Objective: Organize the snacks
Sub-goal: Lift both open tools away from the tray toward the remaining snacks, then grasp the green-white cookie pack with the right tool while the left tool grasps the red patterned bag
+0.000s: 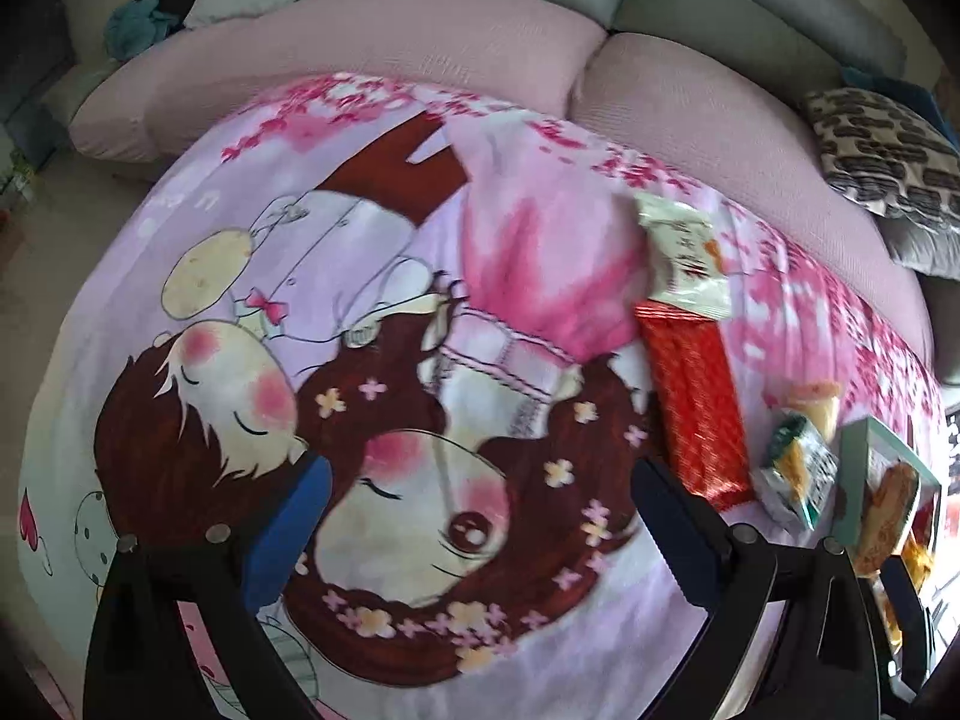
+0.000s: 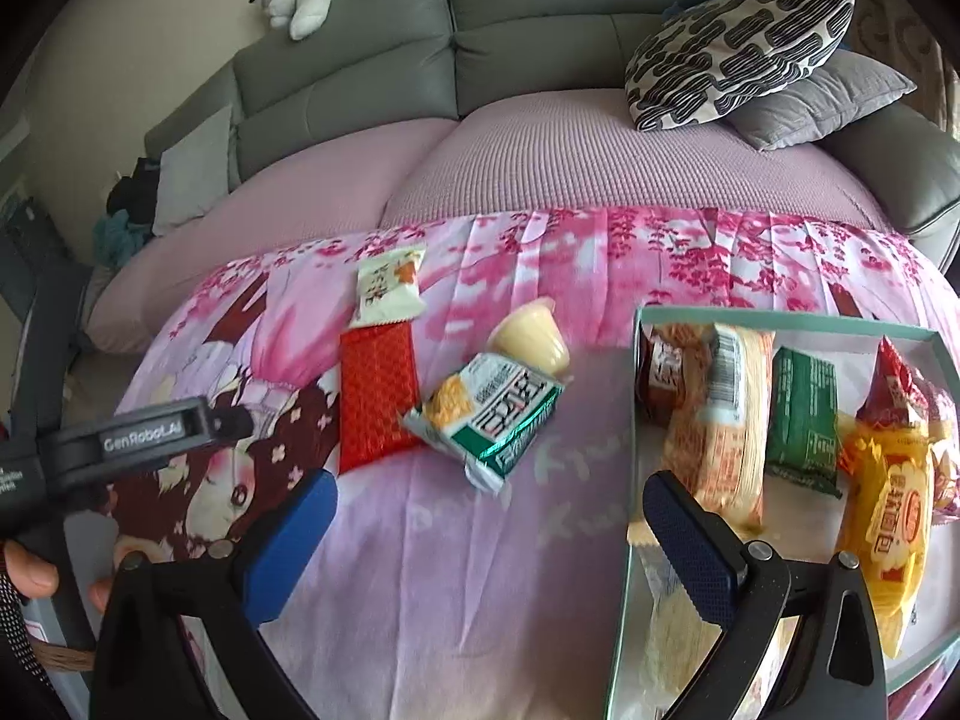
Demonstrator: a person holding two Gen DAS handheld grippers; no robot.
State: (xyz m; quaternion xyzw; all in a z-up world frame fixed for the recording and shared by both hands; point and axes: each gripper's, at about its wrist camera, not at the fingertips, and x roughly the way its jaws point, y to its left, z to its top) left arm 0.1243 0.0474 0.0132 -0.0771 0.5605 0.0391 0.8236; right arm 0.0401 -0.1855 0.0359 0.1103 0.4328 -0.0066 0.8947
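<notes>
Sorting snacks from a cartoon-print cloth (image 2: 456, 570) into a pale-green tray (image 2: 780, 317) at the right of the surface, with the job seemingly about half done. Already in the tray: a brown packet (image 2: 663, 378), a long orange-striped pack (image 2: 729, 420), a dark green packet (image 2: 804, 414) and a yellow bread bag (image 2: 888, 516). Left out on the cloth, well short of the tray: a white packet (image 2: 387, 291) at the far side, a red packet (image 2: 375, 396) touching its near edge, a green-and-white packet (image 2: 489, 417) just right of that, and a pale jelly cup (image 2: 531, 339) tucked against its far corner. Right gripper (image 2: 489, 516) hovering with jaws spread wide and empty, one blue pad over bare cloth, the other over the tray's near-left corner. Left gripper (image 1: 480, 510) likewise wide open, holding nothing, above the printed faces, with the red packet (image 1: 696, 402) just past its right pad. Likely next: reaching for the nearest loose item, probably the green-and-white packet. Calls for moving far and slightly left, lowering flat onto the crinkly wrapper, closing across its narrow width, then carrying it right into the free space between the packs.
</notes>
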